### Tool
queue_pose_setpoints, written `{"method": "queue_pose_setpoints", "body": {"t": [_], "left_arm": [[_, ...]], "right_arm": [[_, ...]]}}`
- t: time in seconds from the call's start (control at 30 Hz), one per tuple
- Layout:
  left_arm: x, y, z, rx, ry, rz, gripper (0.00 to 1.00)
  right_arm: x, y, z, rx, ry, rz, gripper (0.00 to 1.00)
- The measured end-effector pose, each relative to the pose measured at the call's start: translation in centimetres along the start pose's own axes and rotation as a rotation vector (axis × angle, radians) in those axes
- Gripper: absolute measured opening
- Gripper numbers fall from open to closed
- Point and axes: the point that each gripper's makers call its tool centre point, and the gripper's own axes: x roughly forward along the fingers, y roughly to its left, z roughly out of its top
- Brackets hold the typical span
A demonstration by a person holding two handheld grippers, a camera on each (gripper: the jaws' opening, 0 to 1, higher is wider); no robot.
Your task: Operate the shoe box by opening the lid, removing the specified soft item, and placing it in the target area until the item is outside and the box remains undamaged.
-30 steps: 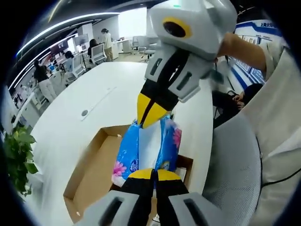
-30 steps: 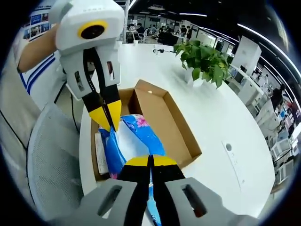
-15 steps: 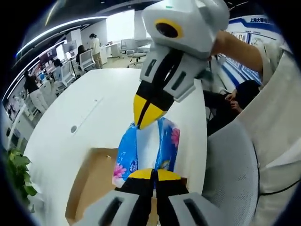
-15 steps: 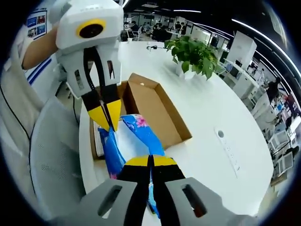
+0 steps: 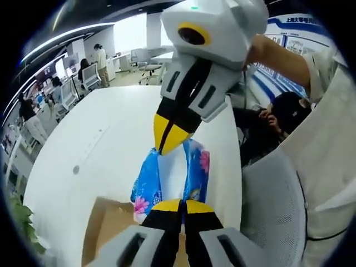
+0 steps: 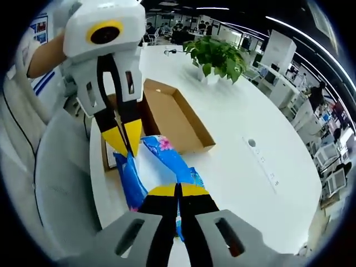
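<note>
A soft blue and white tissue pack with pink flowers [image 5: 169, 178] [image 6: 156, 169] hangs in the air between both grippers. My left gripper [image 5: 181, 204] is shut on its near end, and my right gripper [image 5: 168, 136] pinches the far end. In the right gripper view, my right gripper [image 6: 179, 190] is shut on the pack and the left gripper [image 6: 123, 139] holds its other end. The open cardboard shoe box [image 6: 172, 114] lies on the white table behind the pack; a corner of the box [image 5: 105, 228] shows low in the left gripper view.
A white round table [image 5: 100, 133] [image 6: 245, 167] spreads under the pack. A potted green plant [image 6: 214, 53] stands past the box. A grey mesh chair [image 5: 272, 206] [image 6: 61, 183] sits at the table edge. A person's arm [image 5: 283, 53] holds the right gripper. People sit at far desks.
Both grippers have carried the pack up and away from the box, over bare table. The box has slid lower in the left gripper view and further back in the right gripper view.
</note>
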Motion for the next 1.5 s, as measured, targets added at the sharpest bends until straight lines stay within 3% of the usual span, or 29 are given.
{"method": "queue_pose_setpoints", "body": {"t": [0.9, 1.5], "left_arm": [[7.6, 0.1, 6.2, 0.083, 0.007, -0.109, 0.00], [12.5, 1.0, 8.8, 0.110, 0.040, -0.163, 0.00]], "right_arm": [[-2.7, -5.3, -8.1, 0.139, 0.047, -0.051, 0.00], [-3.3, -8.8, -12.9, 0.208, 0.066, -0.070, 0.00]]}}
